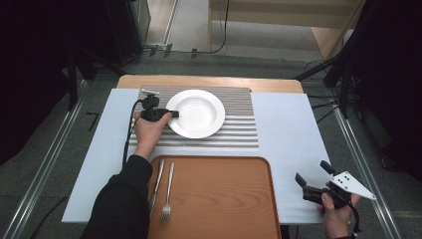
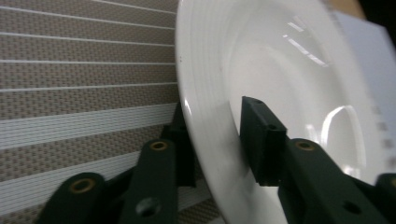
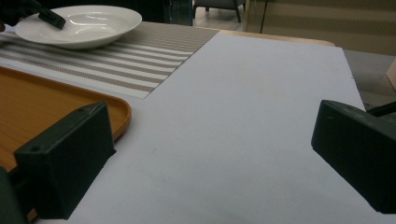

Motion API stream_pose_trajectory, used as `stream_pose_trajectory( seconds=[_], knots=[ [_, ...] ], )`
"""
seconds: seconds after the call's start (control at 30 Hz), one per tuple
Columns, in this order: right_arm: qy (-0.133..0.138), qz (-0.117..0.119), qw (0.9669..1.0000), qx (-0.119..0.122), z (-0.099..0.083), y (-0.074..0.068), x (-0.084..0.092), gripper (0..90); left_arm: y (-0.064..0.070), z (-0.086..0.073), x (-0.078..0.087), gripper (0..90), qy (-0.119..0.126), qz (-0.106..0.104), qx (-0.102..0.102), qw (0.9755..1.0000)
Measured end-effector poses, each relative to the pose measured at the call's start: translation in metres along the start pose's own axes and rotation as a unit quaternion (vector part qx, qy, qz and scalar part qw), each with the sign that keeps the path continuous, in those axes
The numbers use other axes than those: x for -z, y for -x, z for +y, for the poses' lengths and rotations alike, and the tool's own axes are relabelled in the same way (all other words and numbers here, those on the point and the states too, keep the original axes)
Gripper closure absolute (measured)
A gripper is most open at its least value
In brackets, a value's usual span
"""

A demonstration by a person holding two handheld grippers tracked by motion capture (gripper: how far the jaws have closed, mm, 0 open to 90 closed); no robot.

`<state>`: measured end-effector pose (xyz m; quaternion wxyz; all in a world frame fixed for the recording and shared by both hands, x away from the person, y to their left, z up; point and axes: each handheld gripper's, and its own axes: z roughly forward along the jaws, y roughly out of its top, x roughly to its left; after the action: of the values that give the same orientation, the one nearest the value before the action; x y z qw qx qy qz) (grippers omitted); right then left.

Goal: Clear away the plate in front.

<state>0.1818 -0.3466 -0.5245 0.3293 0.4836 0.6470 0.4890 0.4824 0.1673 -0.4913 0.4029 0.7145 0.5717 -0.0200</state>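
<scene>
High view: the white plate (image 1: 196, 113) sits on a striped placemat (image 1: 239, 132) at the far centre of the worktop (image 1: 288, 139). The left claw (image 1: 171, 114) meets the plate's rim at the plate's nine o'clock, one jaw over the rim. A wooden tray (image 1: 219, 199) lies at six o'clock from the plate, near the worktop's front edge, with a knife (image 1: 157, 181) and a fork (image 1: 167, 196) lying side by side at its left end. The right claw (image 1: 311, 174) hovers at the worktop's front right corner, jaws wide apart, nothing between them.

Left gripper view: the left claw straddles the plate's rim, one jaw inside the bowl, the other beneath the rim over the placemat. The jaws are narrow around the rim; whether the pads press on it cannot be told.

Right gripper view: the right claw's jaws stand wide over bare worktop. The tray's corner is at nine o'clock, the plate at eleven o'clock, far off.
</scene>
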Motion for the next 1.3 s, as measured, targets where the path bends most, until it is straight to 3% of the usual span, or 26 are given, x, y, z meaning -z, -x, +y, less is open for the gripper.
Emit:
stream_pose_trajectory(
  seconds=[0.03,0.27,0.47,0.53,0.8,1.07,1.3],
  knots=[
    [0.000,0.000,1.0000,0.000,0.000,0.000,0.000,0.0,0.002,0.000,0.000,72.1,0.002,0.003,-0.008,1.0000],
    [0.000,0.001,1.0000,-0.001,0.000,0.000,0.000,0.0,0.008,0.001,0.002,74.9,0.010,-0.004,-0.008,0.9999],
    [0.000,0.001,1.0000,-0.002,0.000,0.000,0.000,0.0,0.011,0.003,0.004,81.4,0.024,-0.031,0.028,0.9989],
    [0.000,0.001,1.0000,-0.002,0.000,0.001,0.000,0.0,0.015,0.004,0.005,82.4,0.032,-0.026,0.015,0.9991],
    [0.001,0.000,1.0000,-0.002,0.000,0.000,0.000,0.0,0.015,0.001,0.009,82.5,0.036,-0.024,0.023,0.9988],
    [0.001,0.001,1.0000,-0.006,0.000,0.001,0.001,0.0,0.015,-0.002,0.019,82.2,0.042,-0.020,0.015,0.9988],
    [0.001,0.000,1.0000,-0.002,0.000,0.000,0.000,0.0,0.015,-0.004,0.030,82.2,0.055,-0.038,0.019,0.9976]
  ],
)
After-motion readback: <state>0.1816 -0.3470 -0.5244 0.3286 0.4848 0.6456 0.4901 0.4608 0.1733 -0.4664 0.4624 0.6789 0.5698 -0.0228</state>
